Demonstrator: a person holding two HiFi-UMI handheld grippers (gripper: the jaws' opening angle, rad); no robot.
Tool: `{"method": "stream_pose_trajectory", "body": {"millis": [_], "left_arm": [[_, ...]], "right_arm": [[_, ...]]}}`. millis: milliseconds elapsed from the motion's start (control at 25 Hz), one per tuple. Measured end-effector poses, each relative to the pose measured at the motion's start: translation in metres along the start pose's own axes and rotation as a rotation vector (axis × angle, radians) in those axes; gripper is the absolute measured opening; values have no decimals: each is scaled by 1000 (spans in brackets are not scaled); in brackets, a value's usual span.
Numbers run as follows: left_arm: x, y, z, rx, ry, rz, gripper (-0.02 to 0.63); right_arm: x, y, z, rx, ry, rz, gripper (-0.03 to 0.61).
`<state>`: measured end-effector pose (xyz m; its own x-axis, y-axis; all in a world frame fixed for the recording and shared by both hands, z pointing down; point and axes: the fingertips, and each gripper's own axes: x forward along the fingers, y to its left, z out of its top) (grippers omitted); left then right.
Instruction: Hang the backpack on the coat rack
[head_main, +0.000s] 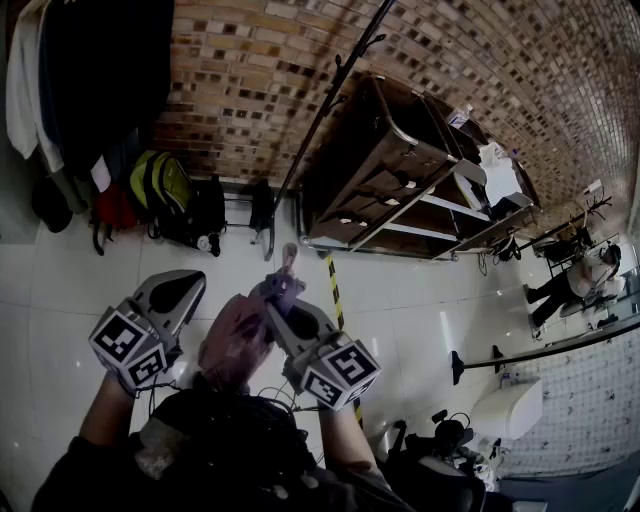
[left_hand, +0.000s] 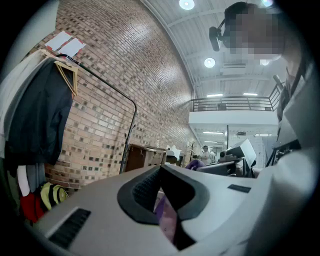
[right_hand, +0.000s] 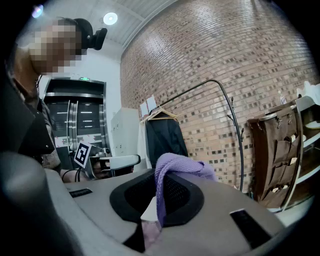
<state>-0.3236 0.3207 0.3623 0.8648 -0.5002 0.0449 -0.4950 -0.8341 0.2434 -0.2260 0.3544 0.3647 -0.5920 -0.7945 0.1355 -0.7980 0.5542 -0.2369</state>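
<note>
The pink backpack hangs in front of me between the two grippers. Its purple top loop lies over and down between the jaws of my right gripper, which is shut on it. My left gripper is level just left of the bag. Pink fabric shows in the narrow gap of its jaws, and whether they pinch it is unclear. The black coat rack pole with hooks stands ahead by the brick wall, also in the right gripper view as a coat rack.
A clothes rail with dark and white garments stands left, with bags on the floor under it. A brown shelf unit is right of the pole. Yellow-black tape marks the white floor.
</note>
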Motion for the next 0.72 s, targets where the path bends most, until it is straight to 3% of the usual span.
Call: {"method": "stream_pose_trajectory", "body": {"millis": [400, 720], "left_arm": [[-18, 17, 1, -1, 1, 2, 35], [-4, 43, -7, 4, 0, 50, 35]], "right_arm": [[11, 12, 8, -14, -19, -18, 57], [28, -22, 2, 11, -29, -20, 57]]}}
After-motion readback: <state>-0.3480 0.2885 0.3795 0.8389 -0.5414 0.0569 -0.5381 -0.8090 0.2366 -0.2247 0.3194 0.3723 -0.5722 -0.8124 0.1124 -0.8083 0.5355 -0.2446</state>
